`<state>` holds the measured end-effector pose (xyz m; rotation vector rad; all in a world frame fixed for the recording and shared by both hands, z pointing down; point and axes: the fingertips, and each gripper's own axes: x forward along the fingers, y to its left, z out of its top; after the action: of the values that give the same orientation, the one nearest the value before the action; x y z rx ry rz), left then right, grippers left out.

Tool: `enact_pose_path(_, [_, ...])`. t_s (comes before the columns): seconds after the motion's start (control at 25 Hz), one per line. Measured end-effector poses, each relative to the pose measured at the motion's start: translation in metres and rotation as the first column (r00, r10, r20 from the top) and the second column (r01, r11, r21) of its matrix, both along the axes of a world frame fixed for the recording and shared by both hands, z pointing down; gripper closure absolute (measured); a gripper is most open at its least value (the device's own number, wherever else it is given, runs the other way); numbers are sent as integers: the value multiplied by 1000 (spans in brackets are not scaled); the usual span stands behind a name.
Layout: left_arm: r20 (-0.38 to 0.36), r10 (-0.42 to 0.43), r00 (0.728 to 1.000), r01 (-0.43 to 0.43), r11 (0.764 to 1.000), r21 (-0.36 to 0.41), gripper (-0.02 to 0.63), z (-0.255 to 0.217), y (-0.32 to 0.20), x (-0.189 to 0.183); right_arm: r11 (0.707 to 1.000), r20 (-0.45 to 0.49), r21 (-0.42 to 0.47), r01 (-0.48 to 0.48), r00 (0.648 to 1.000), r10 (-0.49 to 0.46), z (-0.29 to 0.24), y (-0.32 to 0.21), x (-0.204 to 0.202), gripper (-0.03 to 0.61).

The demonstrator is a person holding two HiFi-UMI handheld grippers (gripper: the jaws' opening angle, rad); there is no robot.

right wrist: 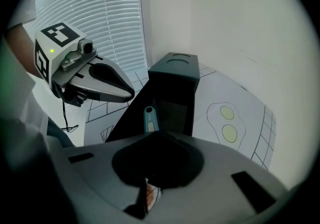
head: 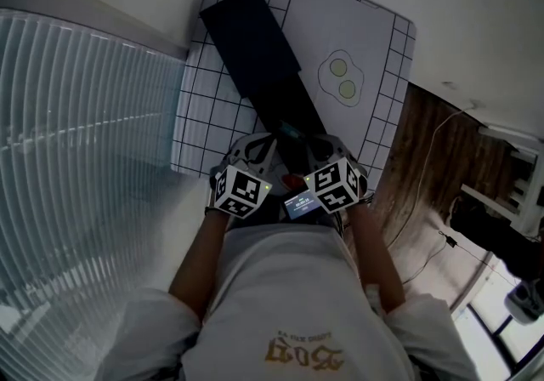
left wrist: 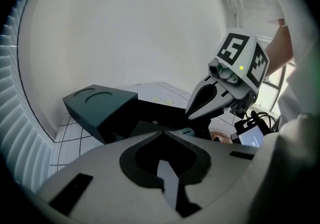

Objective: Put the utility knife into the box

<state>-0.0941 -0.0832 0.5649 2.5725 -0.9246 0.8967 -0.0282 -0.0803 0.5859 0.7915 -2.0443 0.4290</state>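
A long dark box (head: 285,99) lies open on the gridded mat, its raised lid end (right wrist: 172,75) at the far side. The teal utility knife (right wrist: 149,118) lies on the box's near part and sticks out just past my right gripper (right wrist: 152,134), whose jaws are closed with the knife's near end between the tips. In the head view the knife (head: 287,130) shows between both grippers. My left gripper (left wrist: 162,132) is shut and holds nothing; it hangs to the left of the right gripper (left wrist: 192,113), over the box's near end.
The white mat (head: 204,116) carries a drawing with two green circles (head: 342,79) to the right of the box. Window blinds (head: 76,133) stand at the left. Wooden floor (head: 433,150) with a cable lies beyond the table's right edge.
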Motion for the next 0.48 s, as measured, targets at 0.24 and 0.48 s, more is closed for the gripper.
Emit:
enact_pose_path(0.24, [-68,-76,995,77,997,12,607,-20,-7,-2,992,63,97,-83,995,77,-28,-4,10,571])
enact_pose_path(0.48, [-150,-141,979,156,983,93,607,-72,-21,-1,951,178,220,-218,967,180,-80,-11,31,571])
